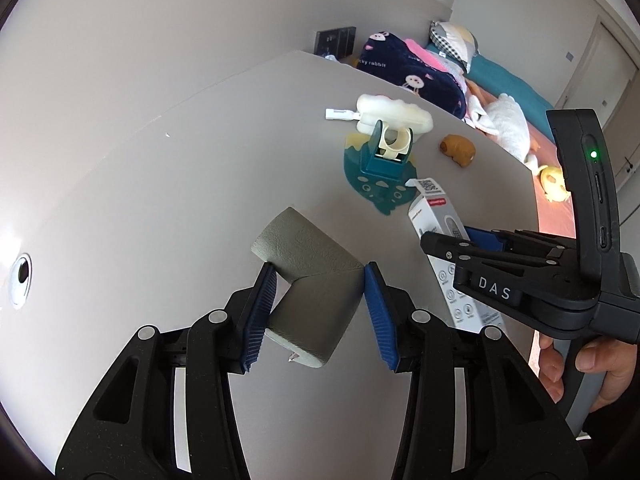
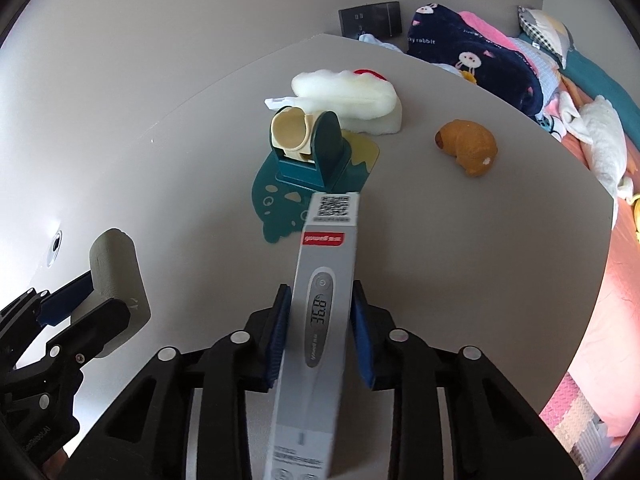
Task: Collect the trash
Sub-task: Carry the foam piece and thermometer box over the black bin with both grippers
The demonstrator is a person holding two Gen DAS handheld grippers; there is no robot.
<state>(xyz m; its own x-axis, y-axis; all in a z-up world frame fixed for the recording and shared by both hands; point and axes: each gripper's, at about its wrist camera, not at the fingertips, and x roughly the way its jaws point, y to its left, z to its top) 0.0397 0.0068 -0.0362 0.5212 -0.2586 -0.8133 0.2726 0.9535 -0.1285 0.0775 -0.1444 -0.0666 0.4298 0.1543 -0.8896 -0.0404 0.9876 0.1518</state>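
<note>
My left gripper [image 1: 320, 312] is shut on a bent grey foam corner guard [image 1: 310, 276] and holds it just over the grey table [image 1: 180, 200]. The guard also shows at the left of the right wrist view [image 2: 116, 268]. My right gripper [image 2: 322, 332] is shut on a long grey thermometer box [image 2: 320, 312] with a QR code at its far end. In the left wrist view the box [image 1: 436, 216] pokes out past the right gripper [image 1: 476, 256], to the right of the guard.
On the table beyond are a teal tape dispenser [image 2: 308, 148] on a teal mat [image 2: 280, 208], a white cloud-shaped sponge [image 2: 352, 96], and a brown toy [image 2: 468, 144]. The table edge curves at the right, with a bed and blankets [image 2: 480, 56] beyond. A wall [image 1: 140, 40] is at the left.
</note>
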